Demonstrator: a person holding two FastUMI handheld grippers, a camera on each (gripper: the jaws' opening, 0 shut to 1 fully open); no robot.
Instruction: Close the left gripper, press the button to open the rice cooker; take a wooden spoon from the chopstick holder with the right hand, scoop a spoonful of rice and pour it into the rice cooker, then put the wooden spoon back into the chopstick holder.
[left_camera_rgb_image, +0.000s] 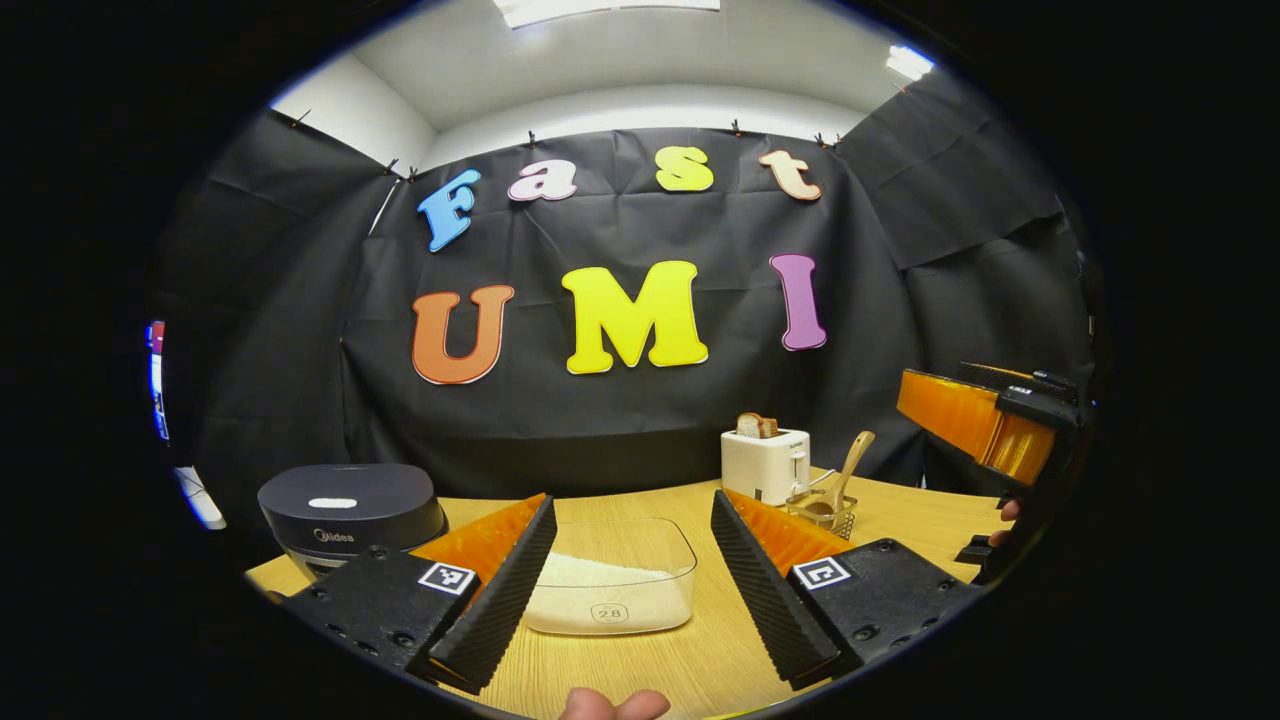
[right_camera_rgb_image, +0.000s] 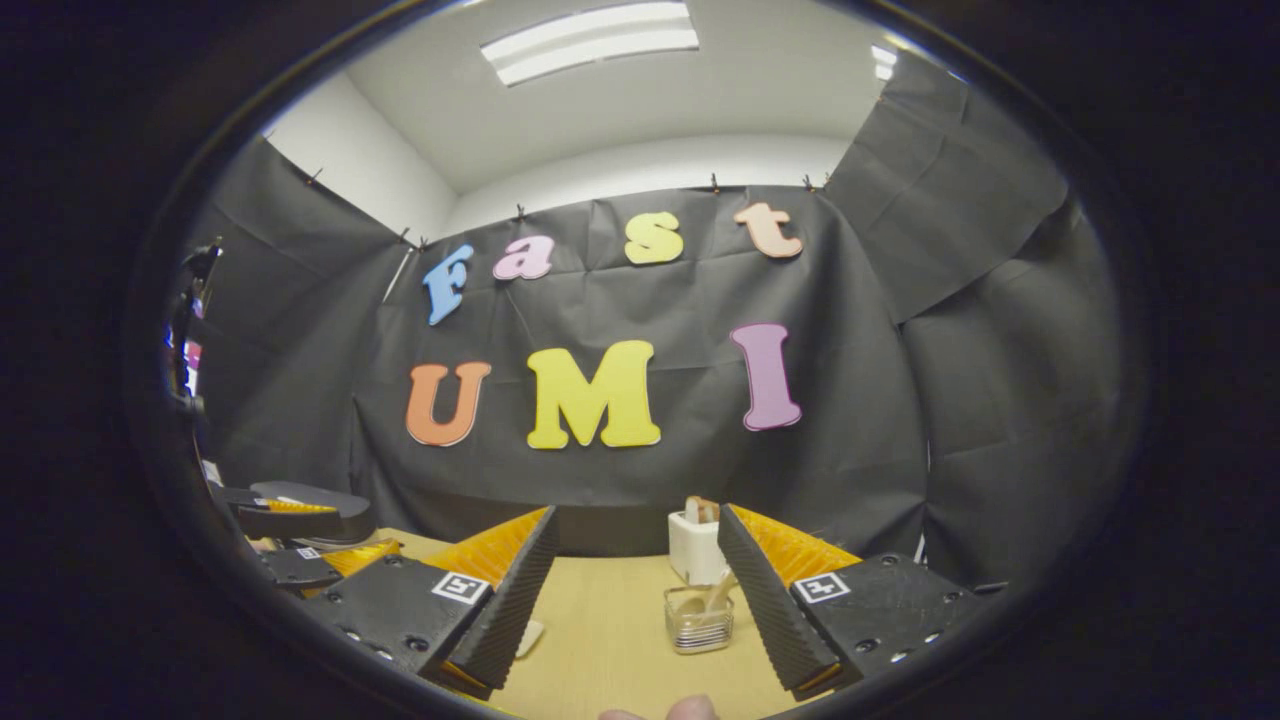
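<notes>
The dark rice cooker (left_camera_rgb_image: 345, 515) stands at the table's left with its lid down. A clear box of white rice (left_camera_rgb_image: 610, 580) sits just ahead of my left gripper (left_camera_rgb_image: 632, 498), which is open and holds nothing. A wooden spoon (left_camera_rgb_image: 850, 465) leans upright in the wire chopstick holder (left_camera_rgb_image: 825, 512) to the right. My right gripper (right_camera_rgb_image: 636, 512) is open and empty, hanging above the table short of the chopstick holder (right_camera_rgb_image: 700, 618) and the wooden spoon (right_camera_rgb_image: 718, 592). Its orange fingers (left_camera_rgb_image: 965, 415) also appear at the far right of the left gripper view.
A white toaster (left_camera_rgb_image: 765, 462) with bread in its slot stands right behind the chopstick holder, near the table's back edge. The wooden table (left_camera_rgb_image: 700, 660) ends against the black cloth wall. From the right gripper view, the left gripper (right_camera_rgb_image: 290, 540) hovers at the far left.
</notes>
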